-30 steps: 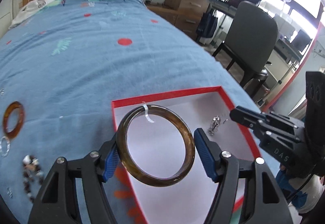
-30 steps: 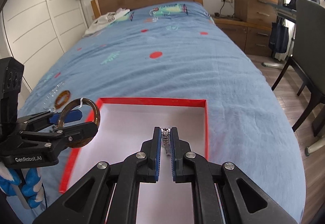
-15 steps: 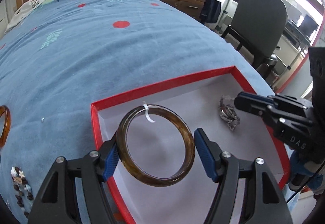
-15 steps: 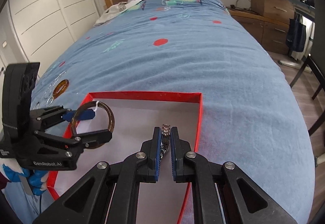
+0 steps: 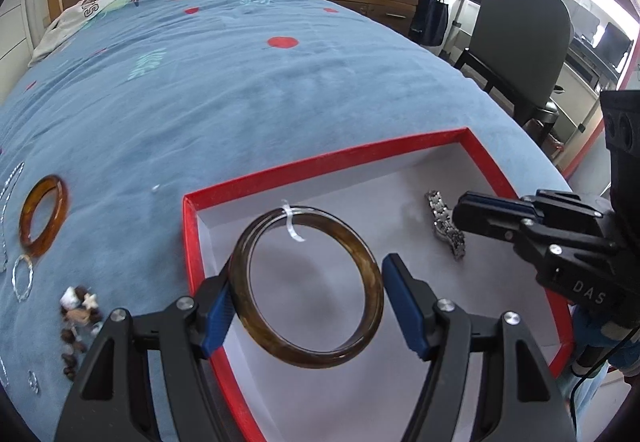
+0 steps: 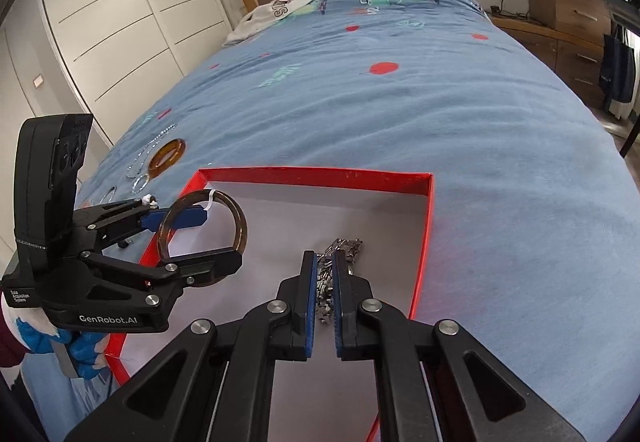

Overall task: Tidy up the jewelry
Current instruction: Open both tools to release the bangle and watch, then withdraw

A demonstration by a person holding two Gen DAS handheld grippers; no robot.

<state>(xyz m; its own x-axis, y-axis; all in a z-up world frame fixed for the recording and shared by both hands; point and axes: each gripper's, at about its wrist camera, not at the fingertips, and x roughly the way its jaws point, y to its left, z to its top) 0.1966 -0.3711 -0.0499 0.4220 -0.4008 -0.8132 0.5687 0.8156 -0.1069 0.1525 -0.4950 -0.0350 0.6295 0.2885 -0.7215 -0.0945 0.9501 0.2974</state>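
Blue bedding lies under everything on the bed (image 5: 248, 89). Closest, the left gripper (image 5: 308, 294) has its jaws spread wide around a brown bangle (image 5: 306, 282), held over the red box (image 5: 320, 161). It may only be pinched on one side, so it could slip. The right gripper (image 6: 325, 296) pinches a metal watch band (image 6: 342, 248) low inside the box. Farther off, an orange bangle (image 5: 43, 215) waits on the bedding.

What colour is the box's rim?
Red, around a white inside; the box shows best in the left wrist view.
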